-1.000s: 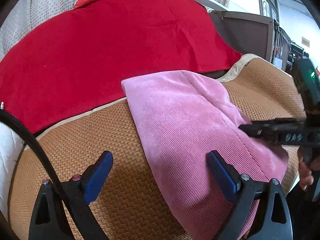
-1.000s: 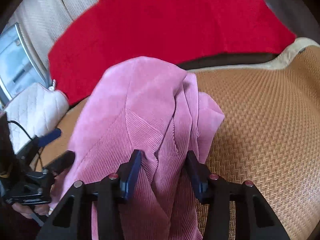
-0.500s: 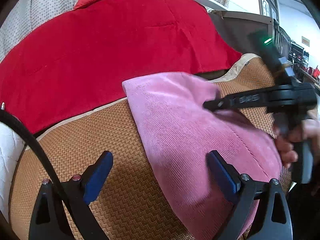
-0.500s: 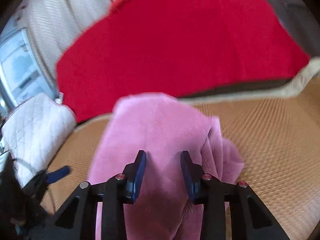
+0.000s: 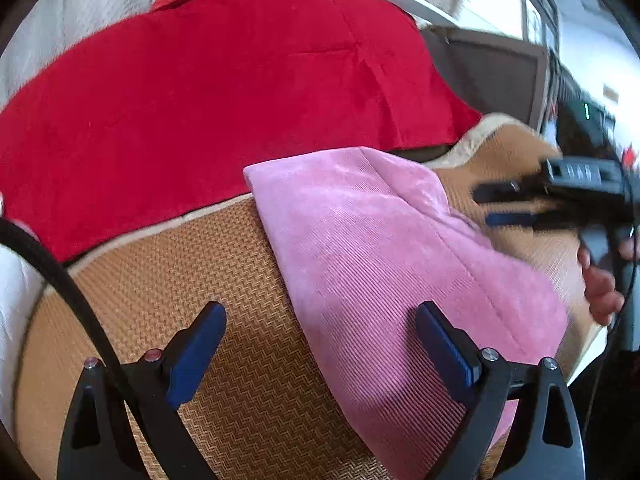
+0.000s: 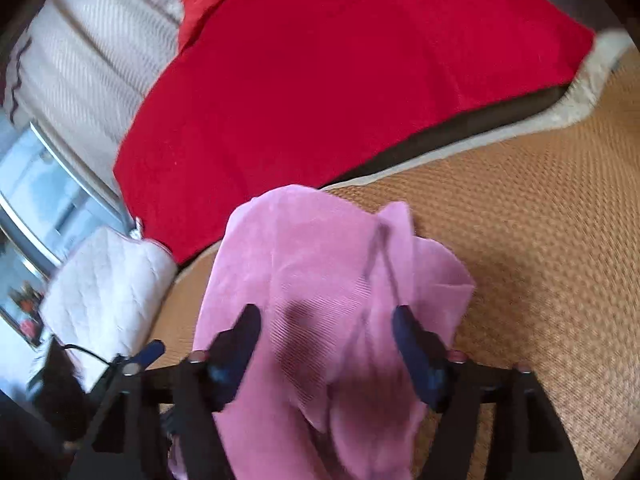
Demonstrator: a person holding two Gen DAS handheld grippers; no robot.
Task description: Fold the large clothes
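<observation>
A pink corduroy garment (image 5: 368, 248) lies folded on the tan woven mat (image 5: 168, 280), with a loose flap (image 6: 436, 276) sticking out on its right side. My left gripper (image 5: 320, 318) hovers open over the garment's near left edge, gripping nothing. My right gripper (image 6: 326, 320) has its jaws opening. The pink cloth shows below and between the fingers, but the pads do not press on it. In the left wrist view the right gripper (image 5: 500, 206) is blurred, held by a hand (image 5: 600, 292), just off the garment's right edge.
A red blanket (image 5: 220, 92) covers the surface behind the mat. A white quilted cushion (image 6: 104, 280) sits at the mat's left end, with cream knitted fabric (image 6: 92, 60) behind it. Dark furniture (image 5: 492, 72) stands at the back right. A black cable (image 5: 60, 276) crosses the left gripper.
My right gripper let go of the bunched pink fold, its jaws widened, and it pulled back to the right off the cloth. The garment has settled flatter. My left gripper stayed put.
</observation>
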